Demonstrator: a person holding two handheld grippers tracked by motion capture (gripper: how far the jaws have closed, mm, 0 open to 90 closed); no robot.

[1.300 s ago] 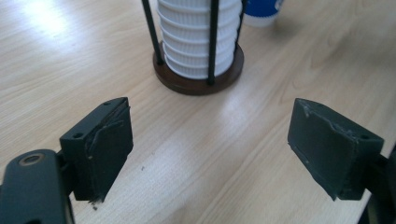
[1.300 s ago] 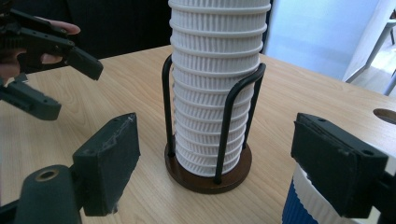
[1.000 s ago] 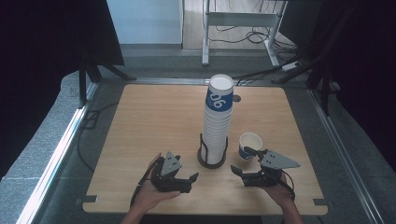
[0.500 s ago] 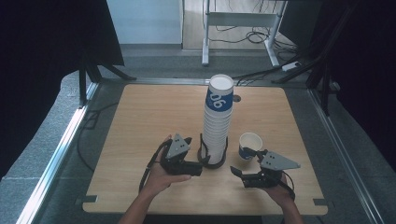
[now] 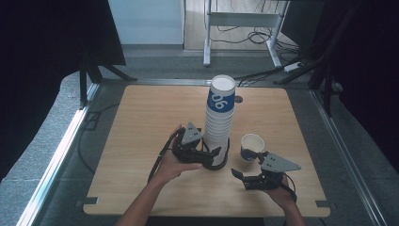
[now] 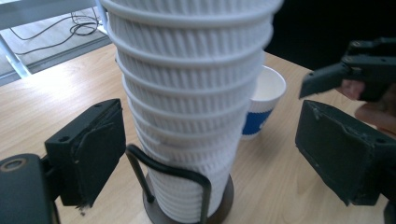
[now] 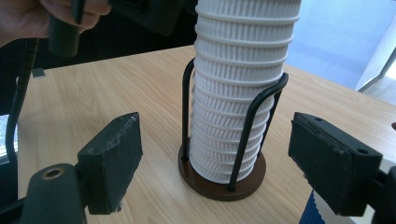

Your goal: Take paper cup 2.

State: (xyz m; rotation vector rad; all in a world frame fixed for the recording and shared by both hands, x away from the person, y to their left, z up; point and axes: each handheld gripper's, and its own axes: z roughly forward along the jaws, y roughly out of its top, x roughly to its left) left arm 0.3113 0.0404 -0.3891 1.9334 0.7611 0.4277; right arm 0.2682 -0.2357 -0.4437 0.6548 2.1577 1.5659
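Observation:
A tall stack of white ribbed paper cups [image 5: 219, 117], its top cup banded blue, stands in a black wire holder [image 5: 222, 164] at mid-table. My left gripper [image 5: 212, 156] is at the stack's lower part. Its jaws have just been opening and stand wide on either side of the stack [image 6: 187, 102] without touching it. One more blue-banded cup [image 5: 251, 147] stands upright to the right of the holder. My right gripper [image 5: 238, 176] rests near the front edge, aimed at the holder [image 7: 219, 184]. It is open, its jaws have just closed slightly, and nothing is between them.
The wooden table [image 5: 141, 117] has a small dark hole [image 5: 237, 99] behind the stack. A white metal frame [image 5: 235, 19] and cables lie on the floor beyond the far edge. Black curtains hang on both sides.
My left gripper has moved right and up from the table's front to the cup stack, and its jaws have opened around it. The right gripper has stayed put.

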